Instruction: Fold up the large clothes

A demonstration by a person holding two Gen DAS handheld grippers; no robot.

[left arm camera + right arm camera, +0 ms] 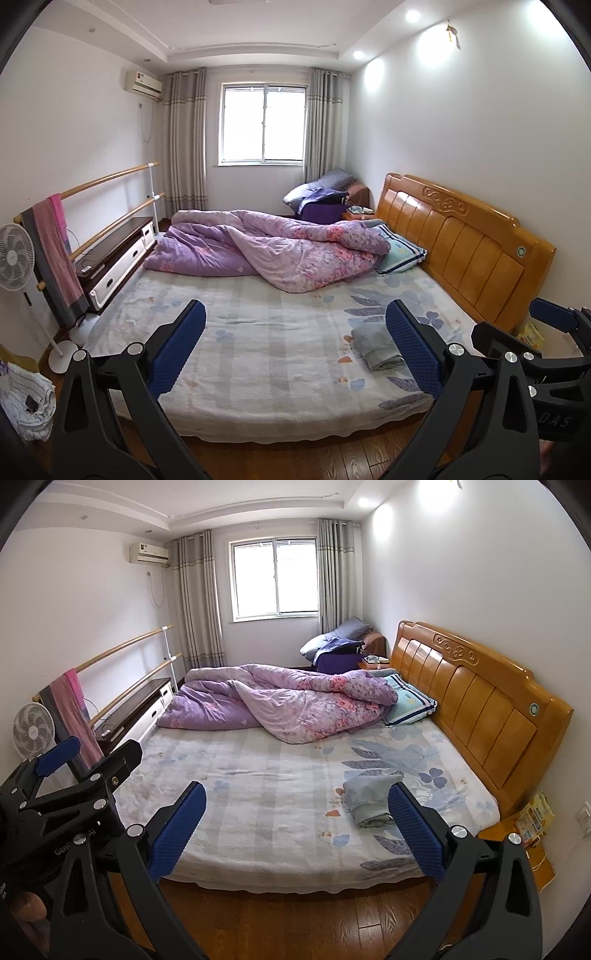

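A folded grey garment (375, 345) lies on the bed's floral sheet (266, 332) near the front right; it also shows in the right wrist view (367, 799). My left gripper (295, 347) is open and empty, held above the bed's foot edge. My right gripper (297, 829) is open and empty, held beside the left one. In the left wrist view the right gripper shows at the right edge (546, 354). In the right wrist view the left gripper shows at the left (66, 775).
A crumpled purple floral quilt (273, 251) and a blue pillow (400, 253) lie at the far side of the bed. A wooden headboard (461, 240) runs along the right. A fan (14, 254), towel rail (55, 251) and low cabinet (118, 251) stand left. Clothes (26, 402) lie at lower left.
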